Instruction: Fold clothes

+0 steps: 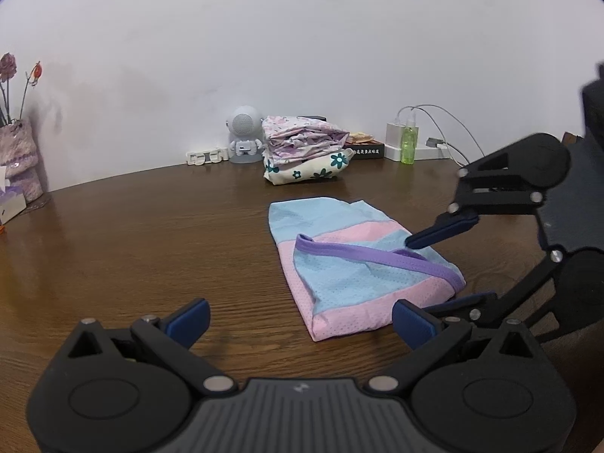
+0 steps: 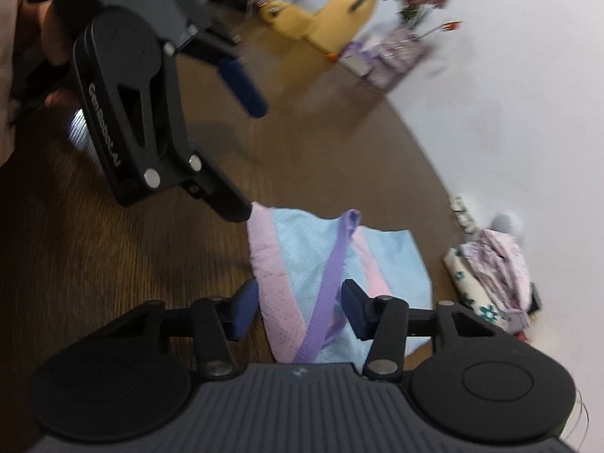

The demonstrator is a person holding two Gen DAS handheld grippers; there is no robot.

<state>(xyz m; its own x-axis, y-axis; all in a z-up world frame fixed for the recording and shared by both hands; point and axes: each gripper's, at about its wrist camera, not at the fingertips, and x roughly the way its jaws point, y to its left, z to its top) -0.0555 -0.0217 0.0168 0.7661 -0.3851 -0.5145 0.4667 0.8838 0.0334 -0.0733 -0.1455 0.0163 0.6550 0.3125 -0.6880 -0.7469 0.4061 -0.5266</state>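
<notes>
Left tongs point(image 1: 300, 319) sat low over the worktop point(image 1: 132, 249), angled downward, blue pads point(image 1: 188, 319) spread wide with nothing between them. Right tongs point(image 2: 298, 309) were rolled sideways and pitched down, pads partway apart, not pressing on anything. A hand point(image 2: 45, 49) gripped the left tongs' handle in the right wrist view.

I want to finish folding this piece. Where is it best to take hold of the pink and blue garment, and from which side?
Probably grip the pink and blue garment at its near pink hem corner, coming low from the near side. That edge lies flat and free on the table, while the purple strap crosses the middle and could snag. The left tongs stand open close by.
</notes>
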